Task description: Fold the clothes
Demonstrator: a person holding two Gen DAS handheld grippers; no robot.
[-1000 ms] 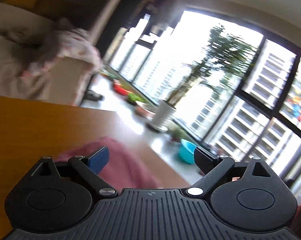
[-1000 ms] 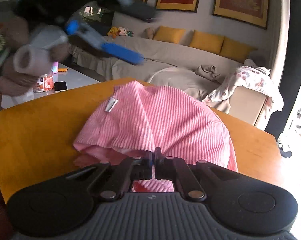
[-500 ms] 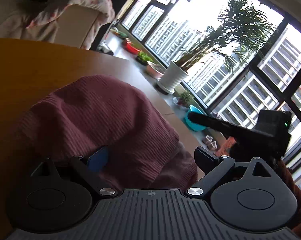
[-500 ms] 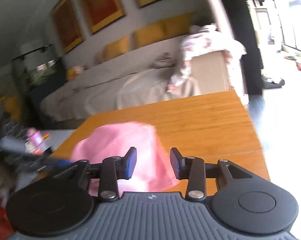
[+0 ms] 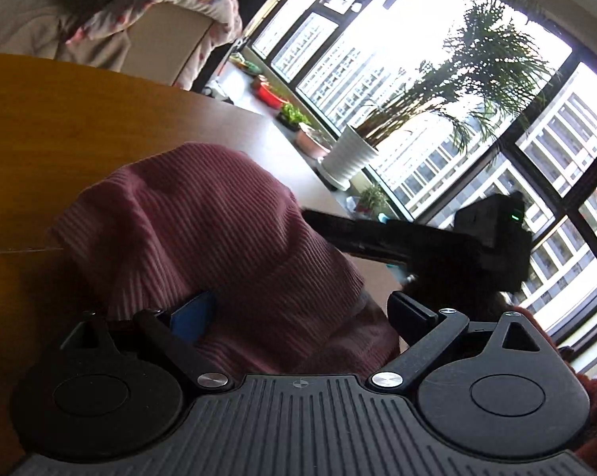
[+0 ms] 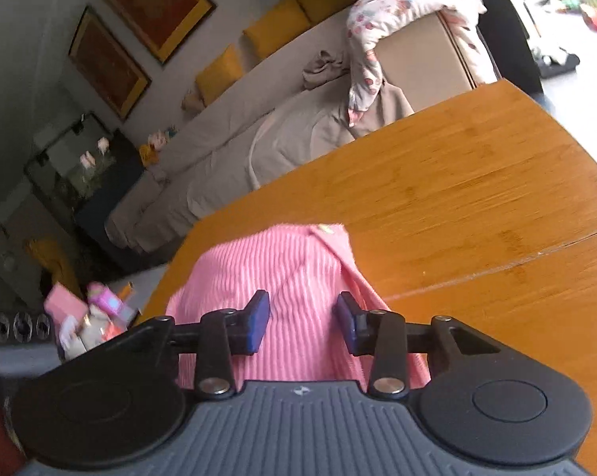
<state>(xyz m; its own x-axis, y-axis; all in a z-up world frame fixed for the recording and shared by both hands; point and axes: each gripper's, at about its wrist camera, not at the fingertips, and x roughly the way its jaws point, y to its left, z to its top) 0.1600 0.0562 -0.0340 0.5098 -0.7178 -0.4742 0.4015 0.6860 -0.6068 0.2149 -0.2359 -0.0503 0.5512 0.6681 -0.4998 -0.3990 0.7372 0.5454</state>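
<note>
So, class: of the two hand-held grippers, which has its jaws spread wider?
The left hand-held gripper: its jaws stand far apart over the pink garment. The right hand-held gripper shows a narrower, opening gap.

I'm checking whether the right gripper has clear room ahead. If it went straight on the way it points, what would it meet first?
Probably the pink ribbed garment, seen between the opening fingers of the right gripper; beyond it the wooden table. Depth is uncertain.

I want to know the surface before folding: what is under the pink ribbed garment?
The pink ribbed garment lies on an orange-brown wooden table, bare around it, with a seam line running across. Whatever lies beneath the bunched cloth itself is covered.
</note>
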